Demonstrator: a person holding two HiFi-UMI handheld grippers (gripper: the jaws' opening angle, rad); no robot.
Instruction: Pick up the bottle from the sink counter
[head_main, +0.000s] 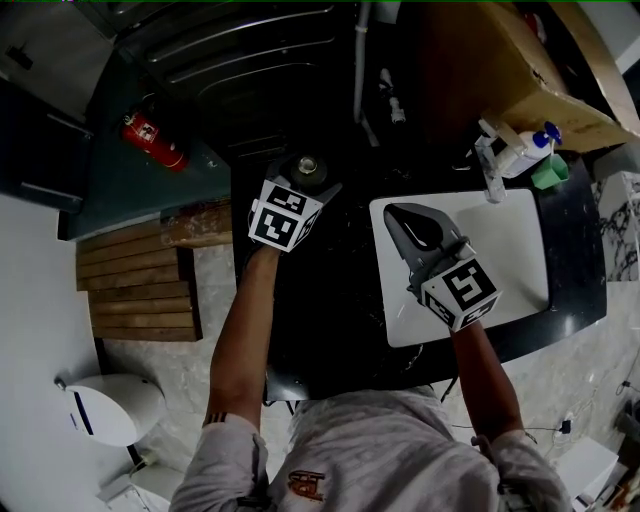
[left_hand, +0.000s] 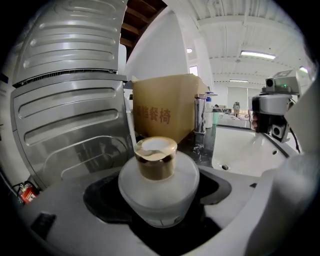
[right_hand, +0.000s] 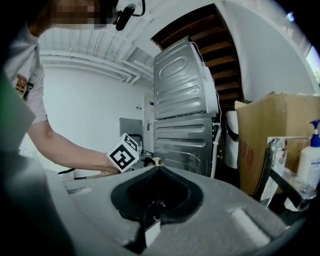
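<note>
now the reach is judged done: the bottle (left_hand: 159, 192) is seen on the dark sink counter (head_main: 340, 300) between the widely spread jaws of the left gripper (head_main: 305, 178), unpinched, so a closing on its frosted body is called for. the right gripper (head_main: 400, 215) is kept with jaws pressed together, empty. the bottle's base is hidden by the jaws.
</note>
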